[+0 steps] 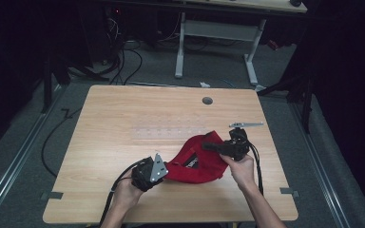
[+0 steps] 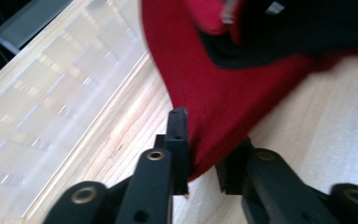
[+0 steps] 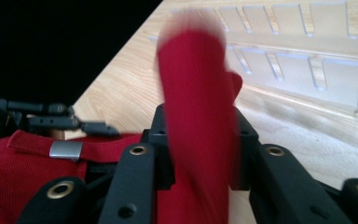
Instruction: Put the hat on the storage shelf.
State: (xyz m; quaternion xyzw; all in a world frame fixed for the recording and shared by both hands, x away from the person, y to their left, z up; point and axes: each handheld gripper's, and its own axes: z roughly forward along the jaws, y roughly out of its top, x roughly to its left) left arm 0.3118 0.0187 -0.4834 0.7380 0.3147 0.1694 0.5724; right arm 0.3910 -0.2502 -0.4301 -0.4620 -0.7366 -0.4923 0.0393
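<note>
While the red cap lies low on the near right of the table, left gripper has its jaws pinching the brim edge. Right gripper has its jaws around the cap's far fabric, grip looks loose, can't confirm. Both ends engaged; reshaping or folding apparently remains.

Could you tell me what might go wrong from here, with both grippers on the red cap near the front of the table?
1. The left gripper pinches only a narrow edge of the red cap, so the fabric could slip out if pulled.
2. In the right gripper view the red strip between the jaws is blurred and looks loosely held; it may drop.
3. The clear slotted rack lies just beyond the cap, and a swing of the cap or a gripper could knock it.
</note>
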